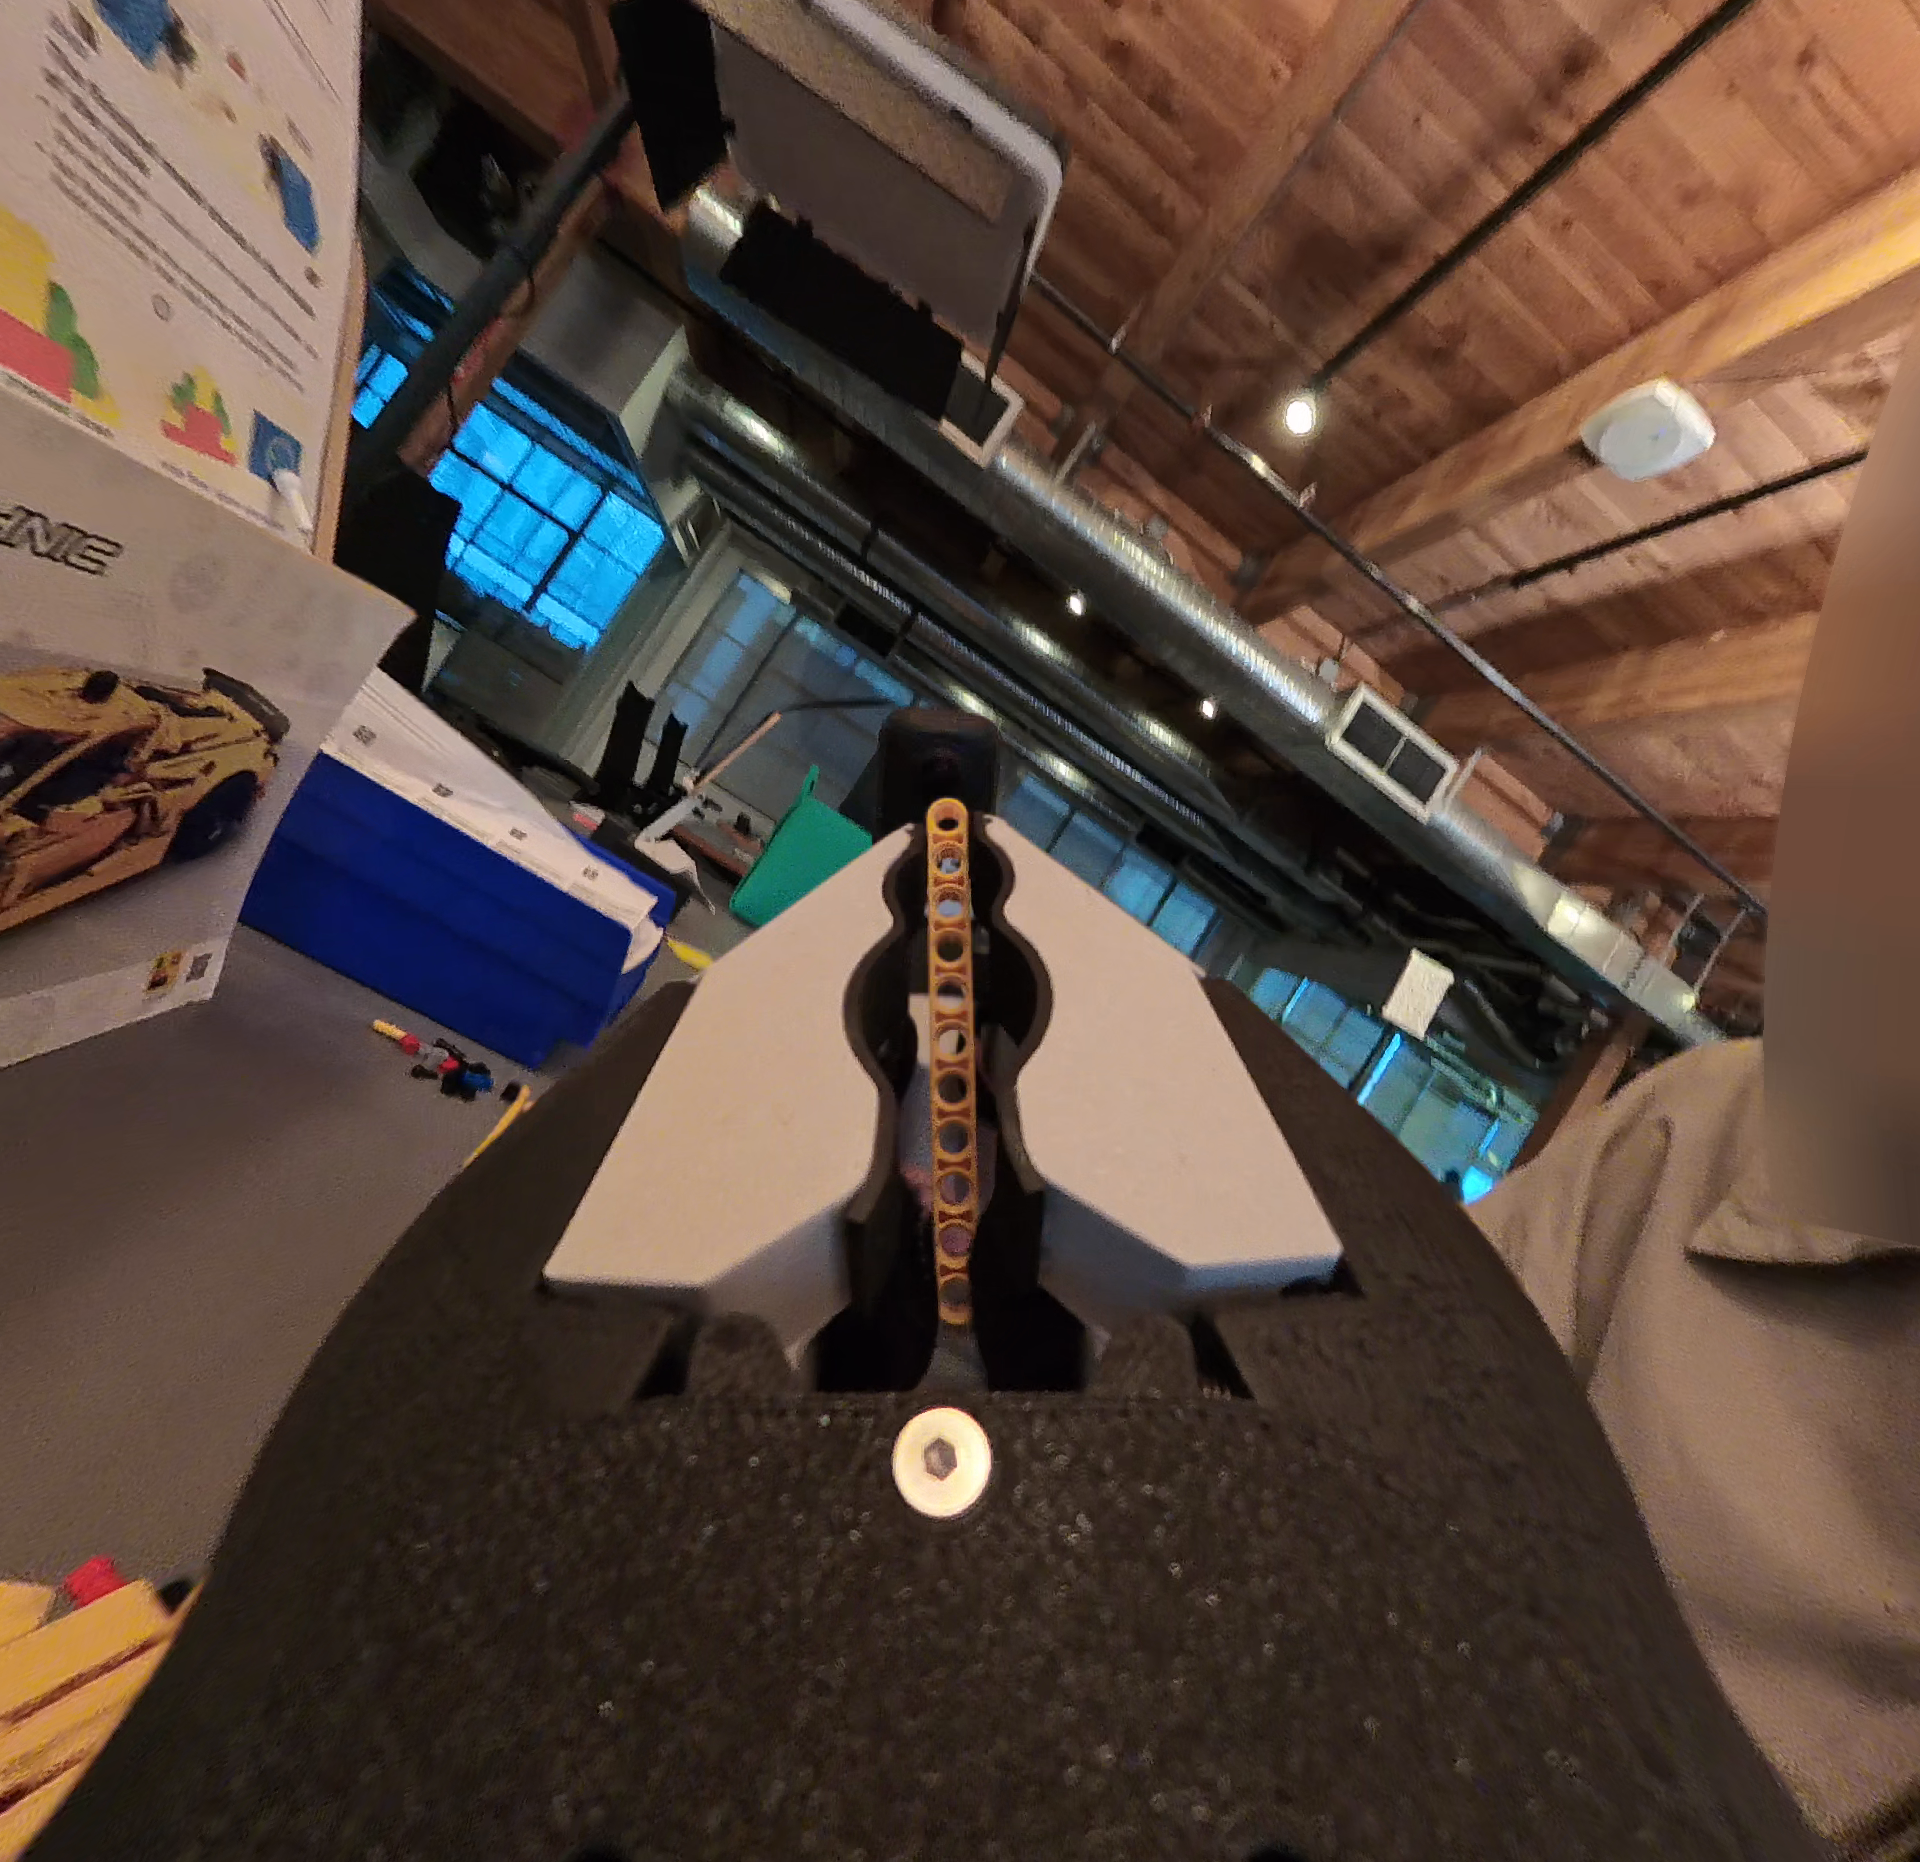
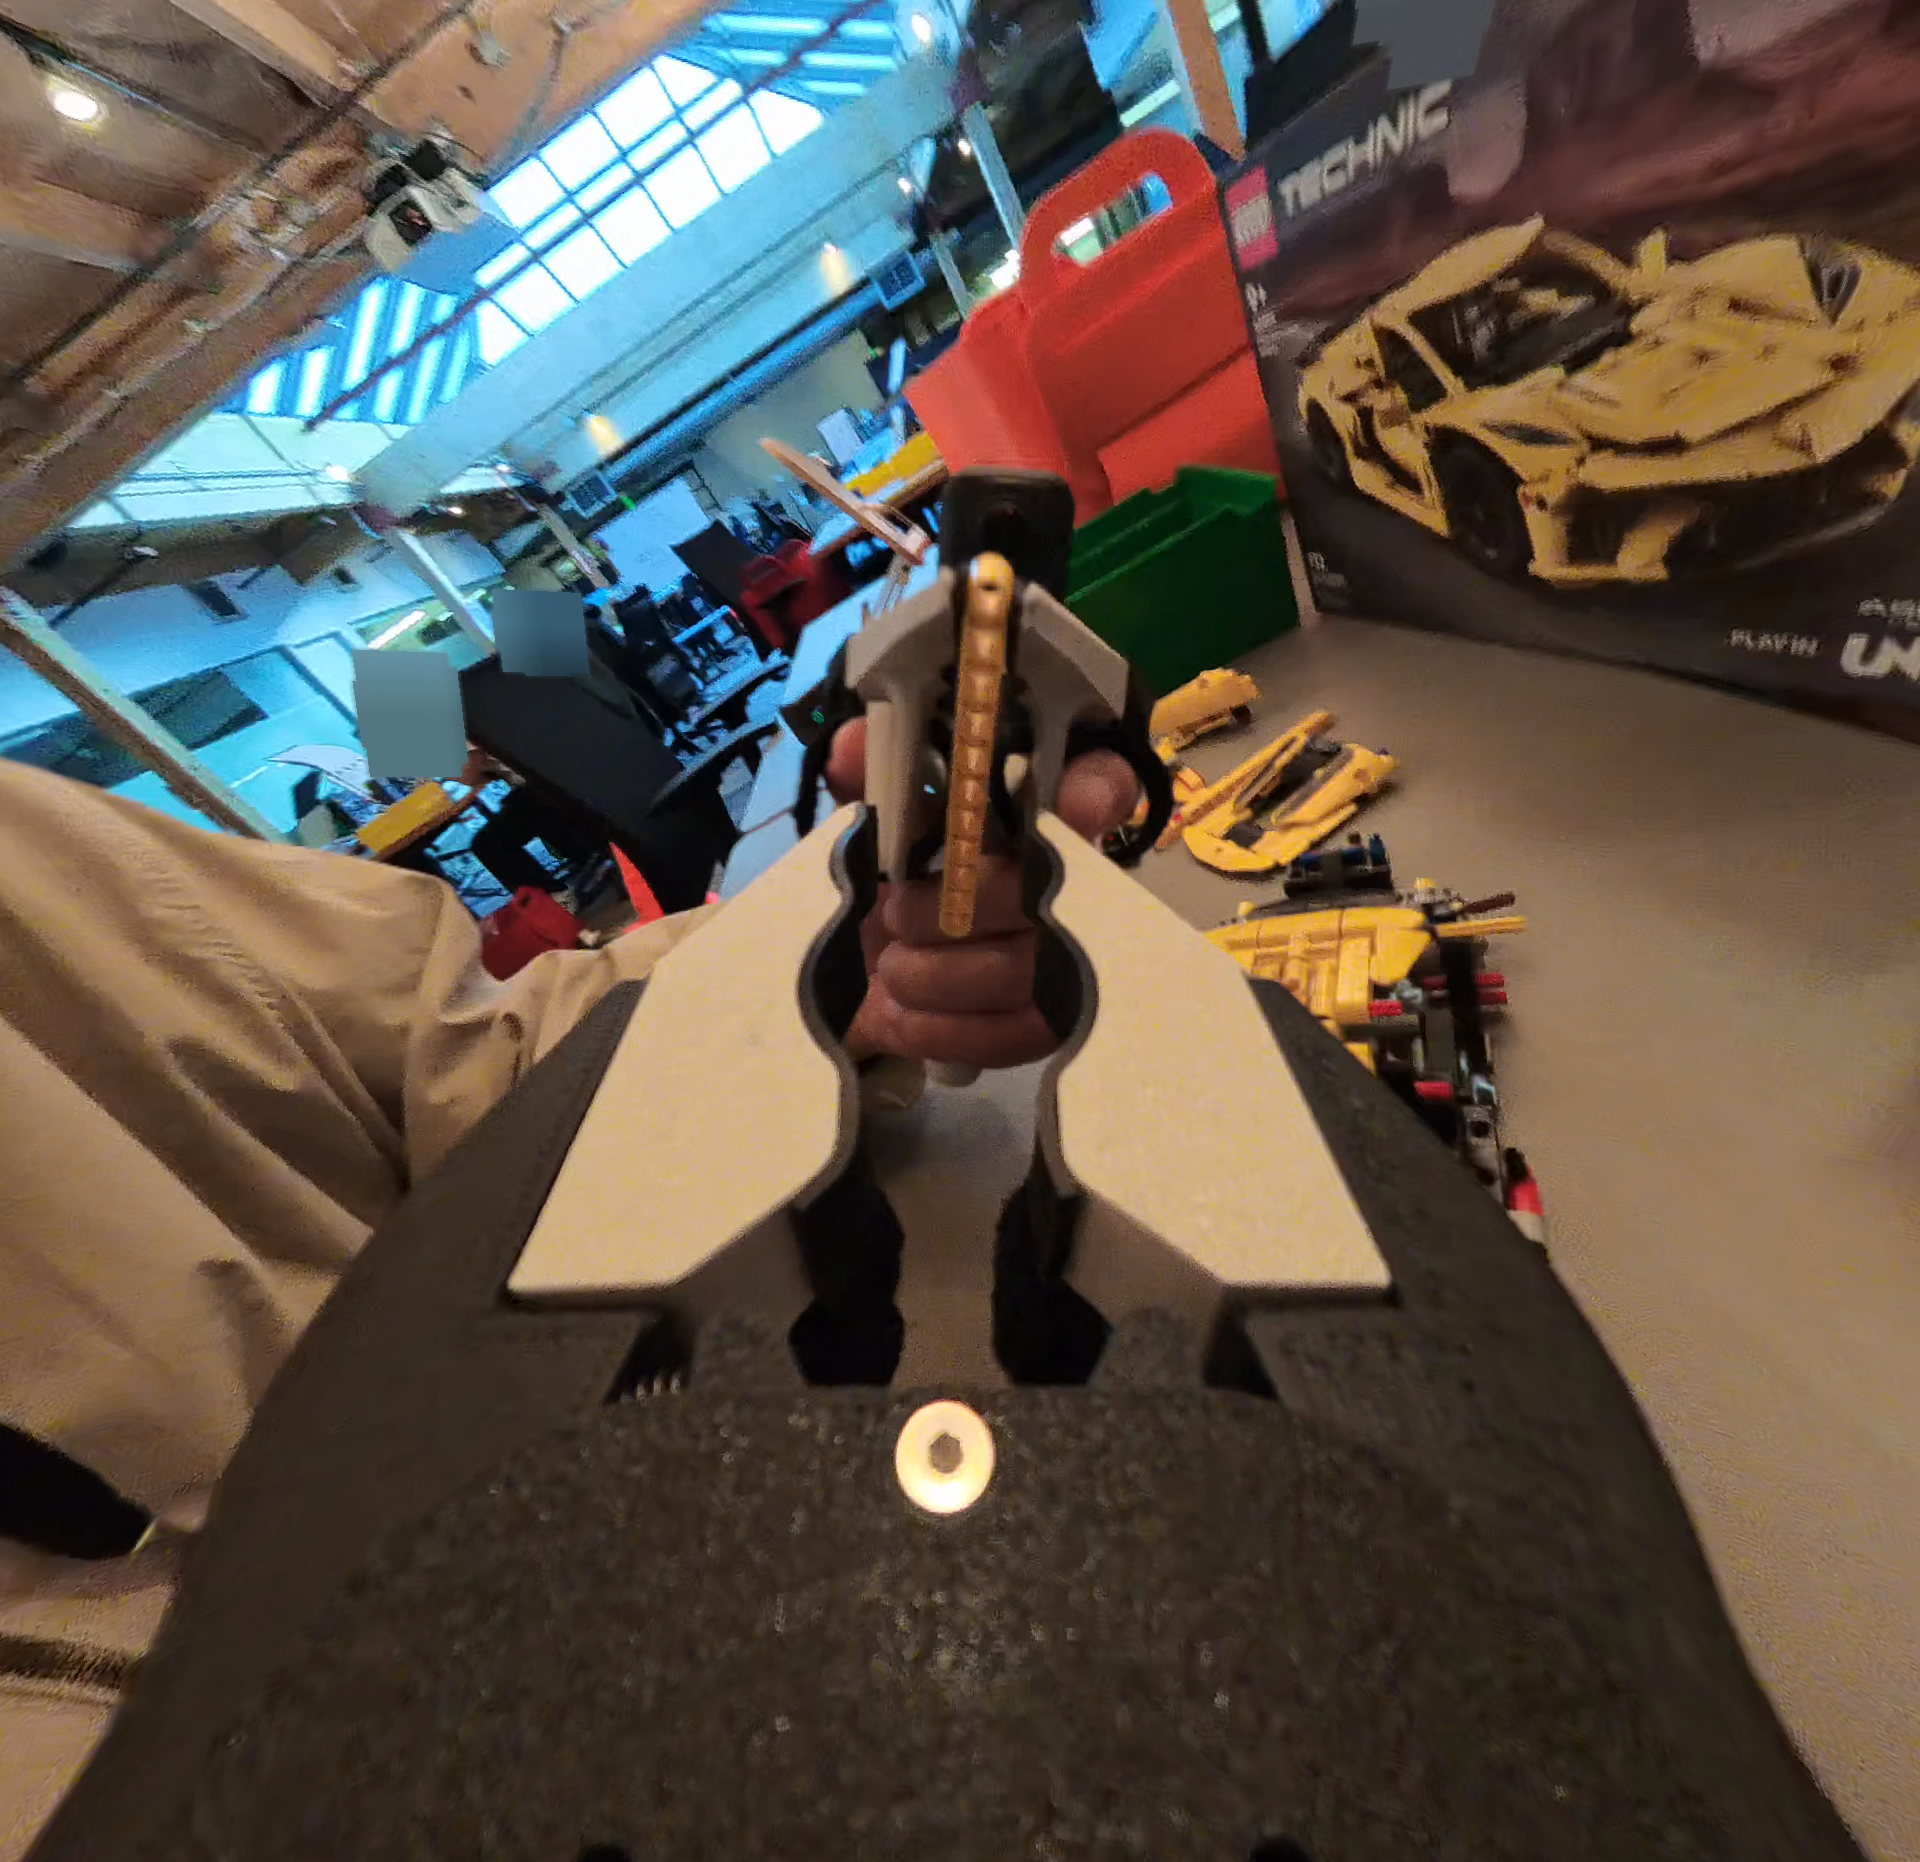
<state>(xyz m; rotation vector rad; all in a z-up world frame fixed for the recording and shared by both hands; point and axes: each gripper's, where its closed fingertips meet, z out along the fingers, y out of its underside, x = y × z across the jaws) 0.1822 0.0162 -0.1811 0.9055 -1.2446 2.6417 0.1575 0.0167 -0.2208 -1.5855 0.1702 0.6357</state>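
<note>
My left gripper (image 1: 948, 836) is shut on a long yellow beam with holes (image 1: 951, 1064), which lies along the gap between its grey fingers and points up and away. In the right wrist view the same left gripper (image 2: 987, 586) faces me, held by a hand (image 2: 956, 991), with the yellow beam (image 2: 977, 732) seen edge-on. My right gripper (image 2: 951, 820) is open and empty. Its fingertips stand either side of the beam's near end without touching it. A black part of the right gripper (image 1: 940, 752) shows just beyond the beam's tip.
A partly built yellow model car (image 2: 1351, 960) and loose yellow body panels (image 2: 1278, 804) lie on the grey table (image 2: 1683, 1033). A box picturing a yellow car (image 2: 1558, 410), a green bin (image 2: 1184, 565) and a red case (image 2: 1122, 337) stand behind. Blue bins (image 1: 436, 908) and small loose pieces (image 1: 447, 1059) are at left.
</note>
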